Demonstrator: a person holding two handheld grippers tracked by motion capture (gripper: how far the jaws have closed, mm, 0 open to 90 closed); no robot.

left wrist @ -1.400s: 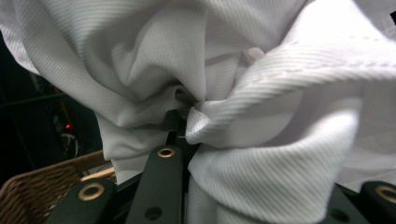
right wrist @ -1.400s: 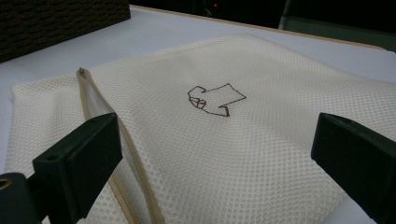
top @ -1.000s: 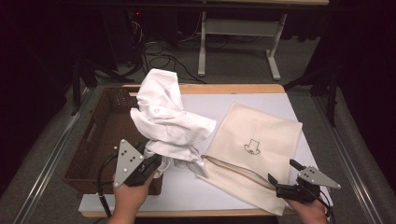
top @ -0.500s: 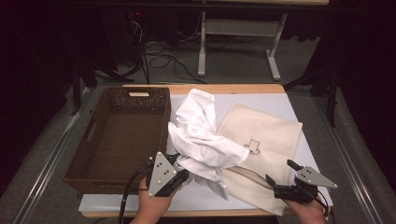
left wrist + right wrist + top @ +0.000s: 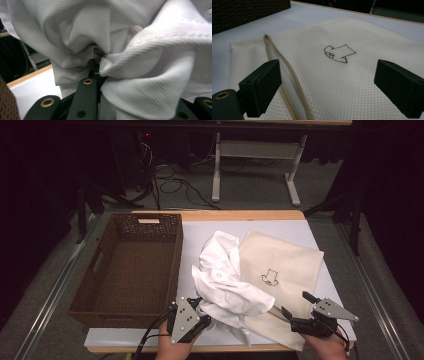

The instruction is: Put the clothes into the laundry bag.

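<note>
The left gripper [image 5: 202, 319] is pinching the white shirt [image 5: 225, 282], which lies low in the middle on the bag [image 5: 290, 265], so the right gripper [image 5: 296, 312], jaws wide but just closing a little on nothing, should grab the bag's zipper edge [image 5: 287, 75] and lift it open.

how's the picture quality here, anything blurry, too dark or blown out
High view: table lit, surroundings near black. Left gripper view: white shirt so close it is soft, with a bright patch at upper right. Right gripper view: mesh bag weave sharp, near jaws slightly soft.
</note>
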